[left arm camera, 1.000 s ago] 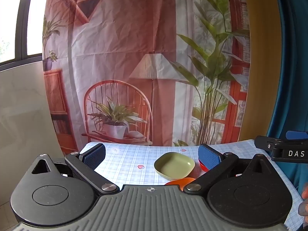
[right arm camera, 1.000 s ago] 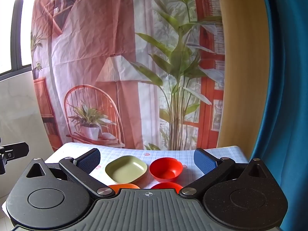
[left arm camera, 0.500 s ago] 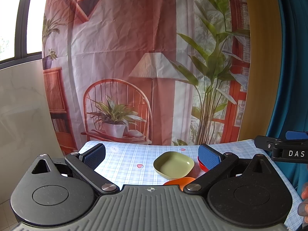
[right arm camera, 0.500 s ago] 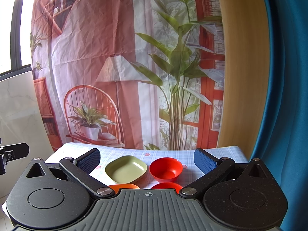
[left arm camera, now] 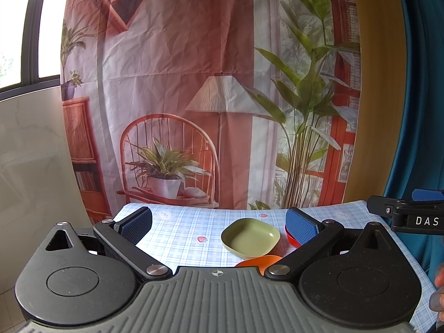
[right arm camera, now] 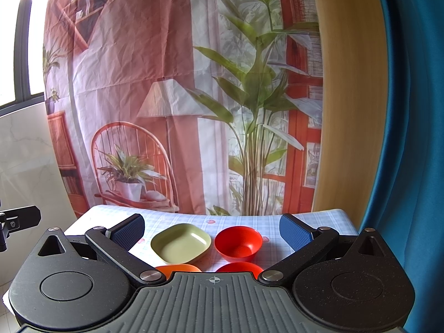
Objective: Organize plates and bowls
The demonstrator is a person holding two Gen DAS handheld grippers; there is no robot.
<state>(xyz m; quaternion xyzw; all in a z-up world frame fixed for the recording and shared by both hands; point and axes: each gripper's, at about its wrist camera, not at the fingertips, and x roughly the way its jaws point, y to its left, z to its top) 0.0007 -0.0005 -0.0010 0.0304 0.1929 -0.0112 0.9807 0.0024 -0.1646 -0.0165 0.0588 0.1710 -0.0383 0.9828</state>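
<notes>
Left wrist view: the left gripper (left arm camera: 219, 223) is hovering with jaws spread and holding nothing, facing the green plate (left arm camera: 250, 237) on the table (left arm camera: 180, 230). Its right finger is hiding most of a red bowl (left arm camera: 288, 238).

Right wrist view: the right gripper (right arm camera: 212, 231) is hovering, jaws spread and holding nothing, framing the green plate and red bowl (right arm camera: 238, 242). The gripper body is cutting off the orange dish (right arm camera: 177, 268) and a second red dish (right arm camera: 238, 267).

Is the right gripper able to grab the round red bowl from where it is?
Probably yes. The right gripper is open and holds nothing, and the round red bowl sits just ahead between its fingers, apart from the square green plate, with nothing in the way.
</notes>
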